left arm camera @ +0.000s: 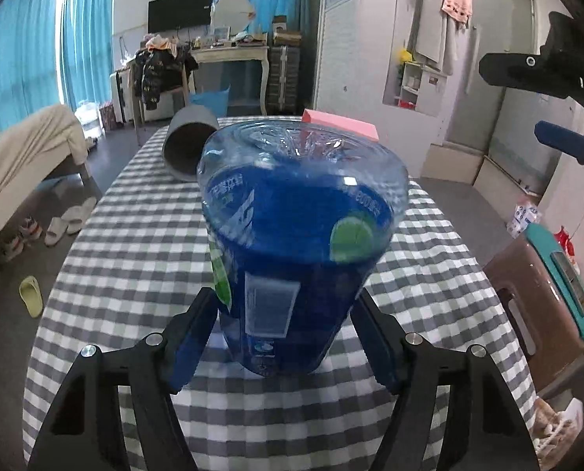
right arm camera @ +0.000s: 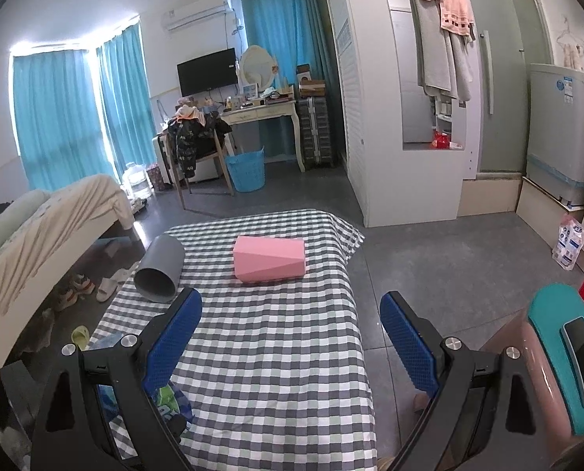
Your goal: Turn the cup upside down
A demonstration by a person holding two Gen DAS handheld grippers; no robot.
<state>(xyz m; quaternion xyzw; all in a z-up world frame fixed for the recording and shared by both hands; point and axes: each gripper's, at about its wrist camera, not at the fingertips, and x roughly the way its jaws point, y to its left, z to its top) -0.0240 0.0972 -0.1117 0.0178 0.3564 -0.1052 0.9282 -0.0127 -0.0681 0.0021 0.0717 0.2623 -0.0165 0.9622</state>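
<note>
A clear blue plastic cup (left arm camera: 292,235) with a blue label is held bottom-up between my left gripper's (left arm camera: 284,337) blue pads, its base facing the camera, above the checked tablecloth (left arm camera: 135,259). The left gripper is shut on it. My right gripper (right arm camera: 290,337) is open and empty, high above the table's right near side; it also shows at the right edge of the left wrist view (left arm camera: 543,98). A bit of the blue cup shows low left in the right wrist view (right arm camera: 170,400).
A grey cup (right arm camera: 160,271) lies on its side at the table's far left, mouth toward me. A pink faceted box (right arm camera: 268,261) lies at the far middle. A brown stool (right arm camera: 543,392) with a teal device stands right of the table. A bed is at left.
</note>
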